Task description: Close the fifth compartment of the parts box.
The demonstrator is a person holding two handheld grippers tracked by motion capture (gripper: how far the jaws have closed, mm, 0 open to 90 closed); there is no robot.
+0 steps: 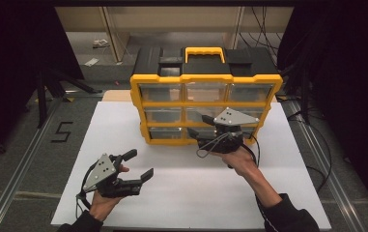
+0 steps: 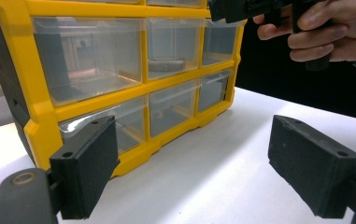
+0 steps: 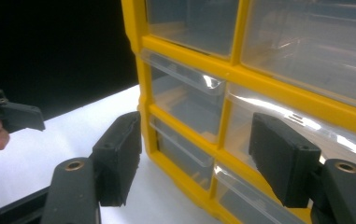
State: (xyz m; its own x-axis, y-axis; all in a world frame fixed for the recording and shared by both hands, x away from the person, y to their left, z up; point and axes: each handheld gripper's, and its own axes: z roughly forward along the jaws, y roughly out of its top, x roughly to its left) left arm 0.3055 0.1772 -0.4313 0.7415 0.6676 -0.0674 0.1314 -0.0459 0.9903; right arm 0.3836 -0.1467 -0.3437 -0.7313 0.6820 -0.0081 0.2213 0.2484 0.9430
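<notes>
The yellow drawer cabinet [image 1: 205, 96] stands upright near the back of the white worktop [image 1: 186, 193], with its clear drawers facing the person. That way every drawer front is easy to reach. It has three rows of three drawers, and all of them look pushed in. A yellow carry handle [image 1: 205, 52] sits on top, between black lid parts.

The right hand-held gripper [image 1: 205, 126] is up close to the cabinet front, in front of the lower rows. Its jaws are apart and hold nothing. In the right gripper view [image 3: 192, 156] the two black pads stand on either side of the lower clear drawers [image 3: 189, 105] without touching them. It looks ready to take hold of a drawer, or it may be done with one; I cannot tell which.

The left hand-held gripper [image 1: 138, 164] is well apart from the cabinet, low over the near left part of the worktop. Its jaws are wide open and empty too. In the left gripper view [image 2: 213, 172] it looks toward the cabinet's front corner. It seems to be waiting out of the way, so the right one has room to work.
</notes>
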